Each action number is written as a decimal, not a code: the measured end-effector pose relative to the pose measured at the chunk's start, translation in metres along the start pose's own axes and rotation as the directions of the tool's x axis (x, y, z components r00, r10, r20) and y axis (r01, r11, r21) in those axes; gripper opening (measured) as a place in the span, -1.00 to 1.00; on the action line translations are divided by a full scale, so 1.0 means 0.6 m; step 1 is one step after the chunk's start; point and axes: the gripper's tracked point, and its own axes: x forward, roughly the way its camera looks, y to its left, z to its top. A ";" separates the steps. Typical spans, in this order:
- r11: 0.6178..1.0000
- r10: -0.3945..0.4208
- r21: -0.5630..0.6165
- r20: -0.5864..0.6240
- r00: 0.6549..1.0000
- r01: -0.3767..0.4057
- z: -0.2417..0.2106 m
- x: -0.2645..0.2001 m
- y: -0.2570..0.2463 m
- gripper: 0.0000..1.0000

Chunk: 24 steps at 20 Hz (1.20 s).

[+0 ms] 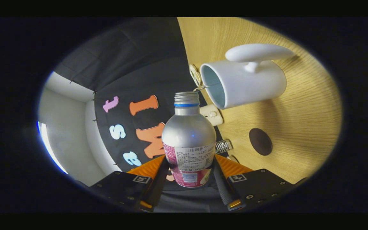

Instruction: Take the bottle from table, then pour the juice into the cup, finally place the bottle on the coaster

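Both fingers of the gripper [188,179] squeeze the bottle [188,140], tipped so its open mouth is right at the white cup's [244,83] rim, with the dark coaster [260,141] nearby on the table [305,121].

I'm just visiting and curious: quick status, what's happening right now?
Hand-held gripper shut on bottle. Bottle tipped, open mouth at white cup's rim. Coaster bare beside cup. Nothing in the way.
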 end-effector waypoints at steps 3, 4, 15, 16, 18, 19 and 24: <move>1.000 0.003 0.010 0.001 1.000 -0.003 0.001 0.002 0.000 0.46; 1.000 0.005 0.015 0.003 1.000 -0.005 0.003 0.002 0.000 0.46; 0.998 0.019 0.063 0.021 1.000 -0.020 0.023 -0.002 0.001 0.47; 0.997 0.020 0.068 0.022 1.000 -0.022 0.023 -0.004 0.003 0.47; 0.997 0.023 0.074 0.023 0.999 -0.025 0.022 -0.003 0.007 0.47; 0.997 0.027 0.077 0.024 0.999 -0.029 0.022 -0.002 0.009 0.46; 0.995 0.029 0.099 0.020 0.999 -0.031 0.018 -0.002 0.018 0.47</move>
